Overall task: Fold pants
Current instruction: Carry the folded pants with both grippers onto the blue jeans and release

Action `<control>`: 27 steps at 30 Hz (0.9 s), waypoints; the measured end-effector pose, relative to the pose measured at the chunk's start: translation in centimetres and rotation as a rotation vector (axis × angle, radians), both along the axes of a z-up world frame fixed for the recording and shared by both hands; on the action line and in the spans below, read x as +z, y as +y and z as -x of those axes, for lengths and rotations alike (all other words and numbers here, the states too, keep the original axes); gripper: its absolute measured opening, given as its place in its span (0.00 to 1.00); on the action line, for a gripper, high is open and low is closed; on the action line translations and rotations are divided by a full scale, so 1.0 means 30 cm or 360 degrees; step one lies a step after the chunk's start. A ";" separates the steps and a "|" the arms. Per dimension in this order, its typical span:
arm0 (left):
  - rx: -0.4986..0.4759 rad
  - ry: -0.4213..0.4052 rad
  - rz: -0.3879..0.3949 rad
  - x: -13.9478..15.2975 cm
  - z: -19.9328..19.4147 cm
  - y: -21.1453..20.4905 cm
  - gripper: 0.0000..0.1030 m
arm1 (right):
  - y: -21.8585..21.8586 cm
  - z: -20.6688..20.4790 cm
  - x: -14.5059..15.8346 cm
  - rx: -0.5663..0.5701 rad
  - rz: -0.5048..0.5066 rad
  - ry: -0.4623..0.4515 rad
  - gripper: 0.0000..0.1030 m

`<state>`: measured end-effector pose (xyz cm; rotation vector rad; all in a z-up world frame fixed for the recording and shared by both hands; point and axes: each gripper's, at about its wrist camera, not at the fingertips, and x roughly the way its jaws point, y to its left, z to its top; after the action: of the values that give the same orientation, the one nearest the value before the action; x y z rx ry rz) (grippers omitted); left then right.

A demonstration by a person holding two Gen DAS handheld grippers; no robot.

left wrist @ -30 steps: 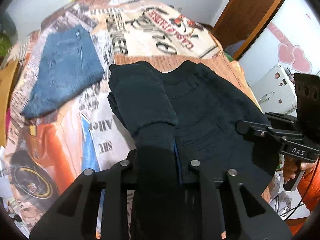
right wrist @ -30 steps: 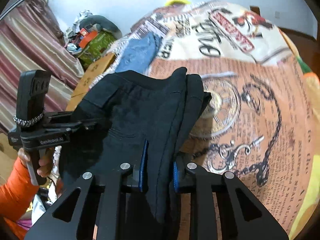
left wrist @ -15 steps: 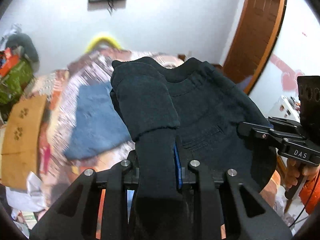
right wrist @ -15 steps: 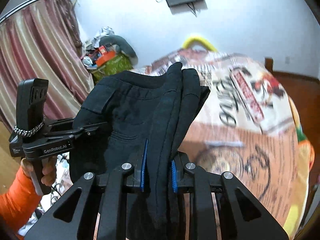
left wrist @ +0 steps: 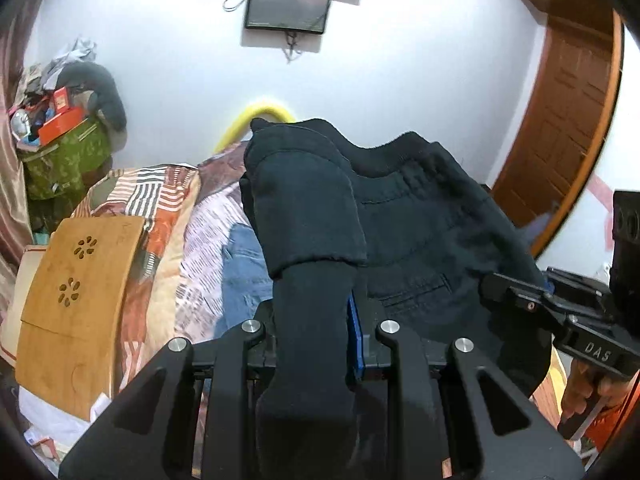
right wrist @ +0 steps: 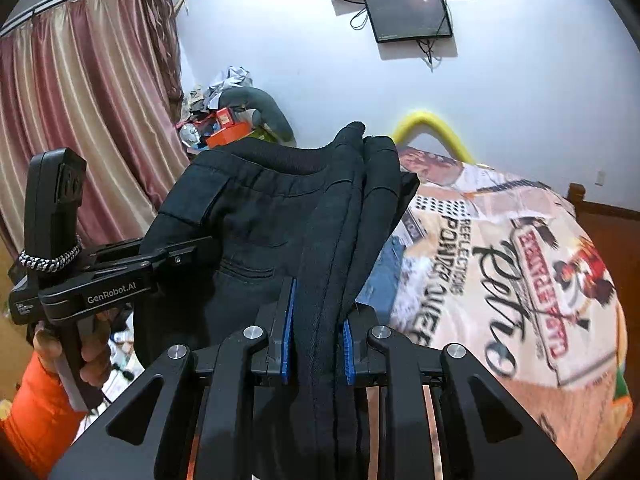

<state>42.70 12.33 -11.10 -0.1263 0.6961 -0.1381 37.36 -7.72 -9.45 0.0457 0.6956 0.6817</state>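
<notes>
With the left gripper (left wrist: pixel 316 344) and right gripper (right wrist: pixel 318 344) each pinching the black pants (left wrist: pixel 420 240) aloft between them, we risk bulky layers slipping out.

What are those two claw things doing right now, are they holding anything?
Left gripper: closed on the black pants, holding one side up.
Right gripper: closed on the other side of the same pants, bunched between its blue pads.

Black folded cotton pants (left wrist: pixel 420 232) are being shown against a white painted wall (left wrist: pixel 400 72); blue rubber gripper pads (right wrist: pixel 289 320), faded blue denim jeans (left wrist: pixel 240 268), a newsprint-patterned cream-and-orange bedspread (right wrist: pixel 500 280) and pink-and-gold striped curtains (right wrist: pixel 80 120) are being displayed.
</notes>
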 end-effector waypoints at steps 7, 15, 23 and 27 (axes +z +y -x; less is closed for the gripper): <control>0.0087 0.0080 0.0037 -0.181 -0.191 0.119 0.22 | 0.108 -0.169 -0.166 -0.0018 0.0015 0.0091 0.17; 0.0174 0.0248 0.0000 -0.443 -0.359 0.196 0.22 | 0.211 -0.284 -0.404 -0.0010 0.0099 0.0168 0.17; 0.0179 0.0419 -0.0016 -0.642 -0.442 0.201 0.28 | 0.245 -0.356 -0.567 -0.0046 0.0230 0.0300 0.17; 0.0253 0.0439 -0.0038 -0.651 -0.443 0.200 0.42 | 0.209 -0.361 -0.576 -0.0071 0.0248 0.0349 0.19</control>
<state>56.00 18.33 -30.63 -0.1789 0.9593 0.0414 48.18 -1.44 -26.74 -0.0077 0.9543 0.5830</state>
